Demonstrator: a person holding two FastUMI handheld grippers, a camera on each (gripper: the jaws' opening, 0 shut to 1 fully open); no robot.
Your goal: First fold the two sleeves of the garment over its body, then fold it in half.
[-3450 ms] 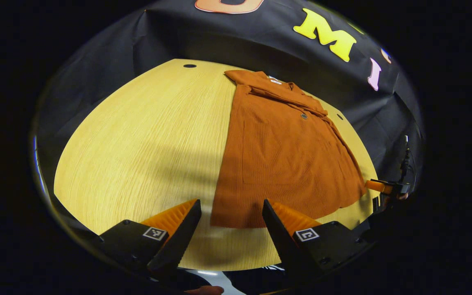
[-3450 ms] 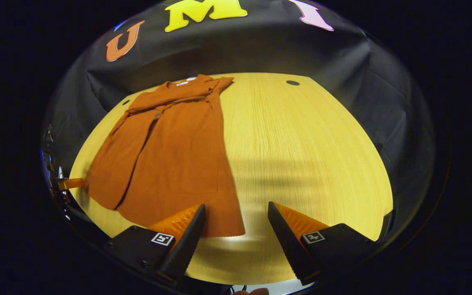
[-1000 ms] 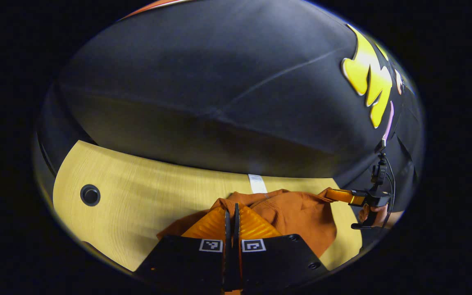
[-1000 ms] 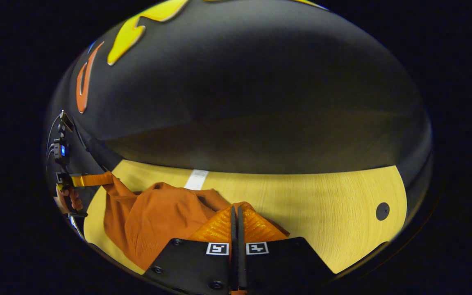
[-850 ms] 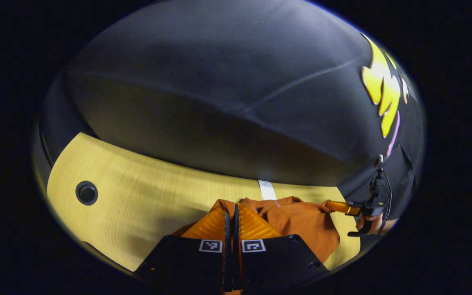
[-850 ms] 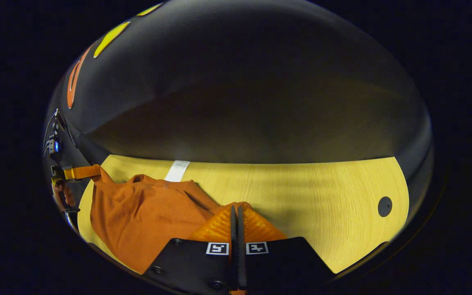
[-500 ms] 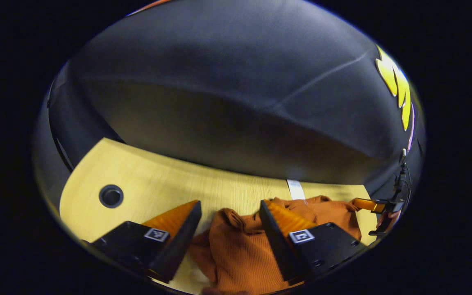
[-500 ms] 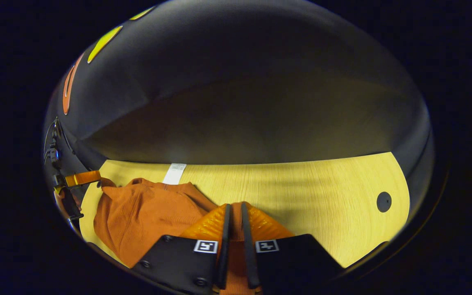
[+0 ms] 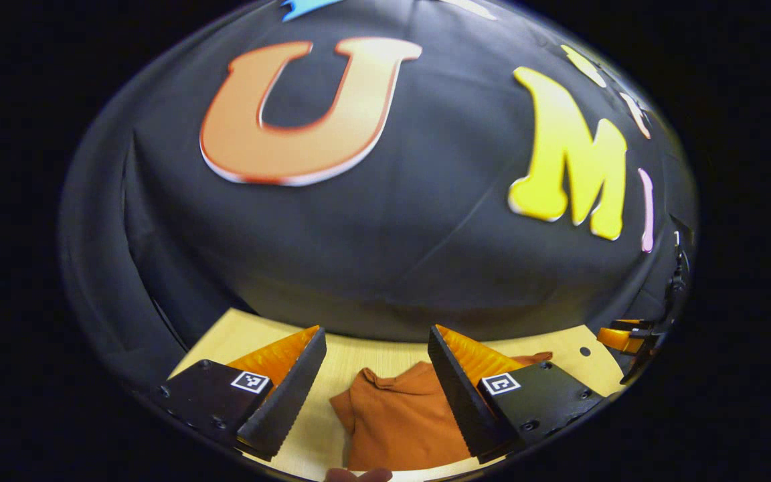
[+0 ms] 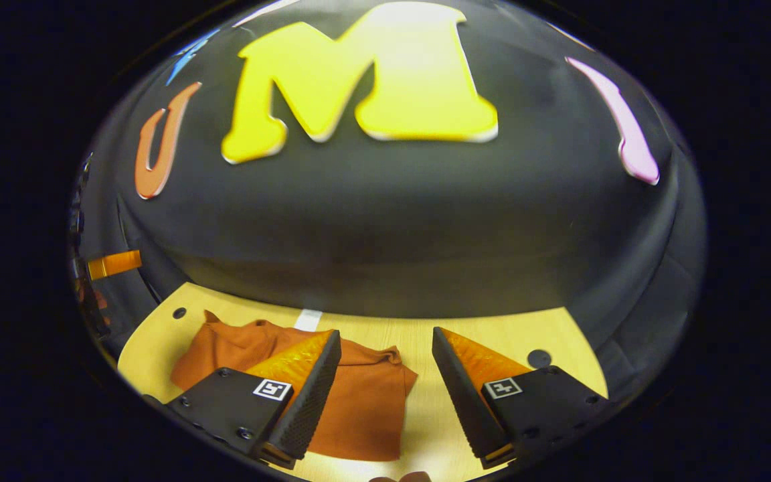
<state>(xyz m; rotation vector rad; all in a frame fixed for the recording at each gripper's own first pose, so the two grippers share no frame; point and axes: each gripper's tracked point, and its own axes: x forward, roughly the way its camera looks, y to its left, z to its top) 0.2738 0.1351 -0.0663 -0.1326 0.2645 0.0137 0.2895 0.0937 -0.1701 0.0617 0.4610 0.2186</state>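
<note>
Your left gripper stands wide open above the garment, with nothing between its fingers. Your right gripper is wide open too, and it holds nothing. The garment lies on the table as a compact rust-orange bundle below both grippers, close to the far edge of the table, and in the right gripper view a small white tag shows at its far side.

The fold in half appears to be done, so the step in hand is to leave the cloth cleanly. Lift both grippers straight up and keep the fingers apart, so that no tip catches the upper layer and drags it open. Before you go away, check that the upper edge lies even with the lower one; from this height I cannot tell if the corners match, and the near part of the garment is hidden behind the fingers. If one corner stands out, pinch only the upper layer there and pull it a little.

The table is pale wood with a fine grain and has small dark round holes in it. Behind it the black cloth wall of the booth hangs close to the table's far edge.
</note>
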